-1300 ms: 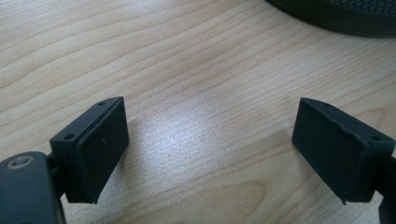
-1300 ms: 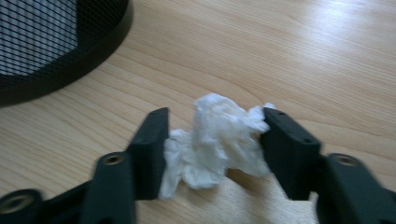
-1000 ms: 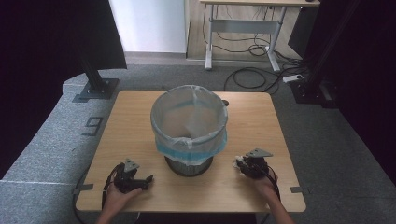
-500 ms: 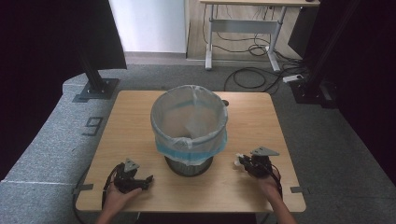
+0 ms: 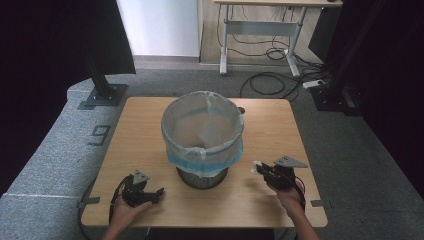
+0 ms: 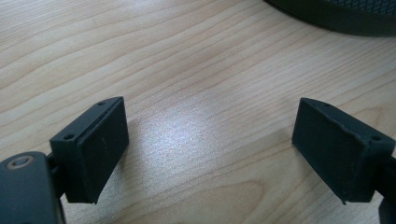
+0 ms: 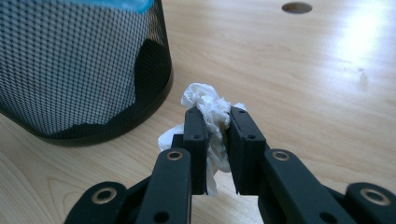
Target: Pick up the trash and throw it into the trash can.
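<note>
squeezing a crumpled white tissue [image 7: 208,119], the right gripper [image 7: 215,135] sits low right of the frame, beside the mesh bin [image 5: 202,137]. the left gripper [image 6: 212,144] lies wide open, holding nothing, low left on the table [image 5: 140,130].

Black mesh wastebasket lined with a pale blue-edged plastic bag [image 5: 202,137] stands at centre of the light wooden table [image 5: 145,125], the one obstacle; its wide open mouth faces up, free from above. Bare tabletop at 9, 3 and 12 o'clock of it, with a small round hole [image 7: 297,7] in the wood near 1 o'clock. Front strip at 6 o'clock is narrow, flanked by left gripper [image 5: 150,192] at 7 and right gripper [image 5: 261,169] at 4, both apart from the basket.
</note>
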The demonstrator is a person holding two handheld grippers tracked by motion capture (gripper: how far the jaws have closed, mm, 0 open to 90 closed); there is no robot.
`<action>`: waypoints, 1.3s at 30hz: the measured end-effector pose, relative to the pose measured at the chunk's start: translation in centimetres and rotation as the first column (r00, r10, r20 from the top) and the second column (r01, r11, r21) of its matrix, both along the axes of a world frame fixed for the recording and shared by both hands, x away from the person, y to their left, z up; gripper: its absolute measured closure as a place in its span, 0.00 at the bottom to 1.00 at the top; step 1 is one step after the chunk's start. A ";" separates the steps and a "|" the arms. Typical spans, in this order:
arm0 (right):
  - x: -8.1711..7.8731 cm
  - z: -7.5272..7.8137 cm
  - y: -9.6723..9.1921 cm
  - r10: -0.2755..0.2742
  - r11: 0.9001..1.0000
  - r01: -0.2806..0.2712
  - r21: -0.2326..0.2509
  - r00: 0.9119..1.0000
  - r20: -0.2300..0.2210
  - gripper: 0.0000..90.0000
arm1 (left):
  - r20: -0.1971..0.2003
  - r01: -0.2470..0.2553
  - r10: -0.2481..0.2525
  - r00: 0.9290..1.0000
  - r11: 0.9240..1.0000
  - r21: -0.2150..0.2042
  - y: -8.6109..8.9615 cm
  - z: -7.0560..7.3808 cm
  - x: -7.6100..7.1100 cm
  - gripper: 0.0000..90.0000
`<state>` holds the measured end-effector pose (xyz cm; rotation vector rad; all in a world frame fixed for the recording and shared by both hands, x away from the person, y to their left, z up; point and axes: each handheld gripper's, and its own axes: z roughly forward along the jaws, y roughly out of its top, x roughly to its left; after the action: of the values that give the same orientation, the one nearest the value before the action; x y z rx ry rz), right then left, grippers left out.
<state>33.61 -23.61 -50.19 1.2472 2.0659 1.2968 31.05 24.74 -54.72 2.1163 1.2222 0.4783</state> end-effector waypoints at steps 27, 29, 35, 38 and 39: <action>-1.5 6.0 0.4 0.052 0.997 -0.060 0.049 0.988 0.144 0.87 | -0.001 0.004 -0.004 1.000 1.000 -0.001 0.0 0.0 0.0 0.12; -1.6 6.3 0.2 0.050 0.997 -0.058 0.053 0.987 0.153 0.87 | -0.001 0.005 -0.005 1.000 1.000 0.000 0.0 0.0 0.0 0.12; -1.8 7.3 -0.1 0.044 0.997 -0.053 0.049 0.983 0.176 0.87 | -0.001 0.005 -0.005 1.000 1.000 -0.001 0.0 0.0 0.0 0.12; -2.1 8.0 -0.1 0.047 0.997 -0.058 0.052 0.981 0.190 0.87 | -0.001 0.004 -0.004 1.000 1.000 -0.001 0.0 0.0 0.0 0.12; -2.1 8.2 -0.1 0.048 0.997 -0.059 0.053 0.980 0.194 0.87 | -0.001 0.004 -0.004 1.000 1.000 -0.001 0.0 0.0 0.0 0.12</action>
<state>31.48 -23.67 -42.00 1.0501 1.9497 1.4508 31.09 24.72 -54.72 2.1182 1.2176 0.4751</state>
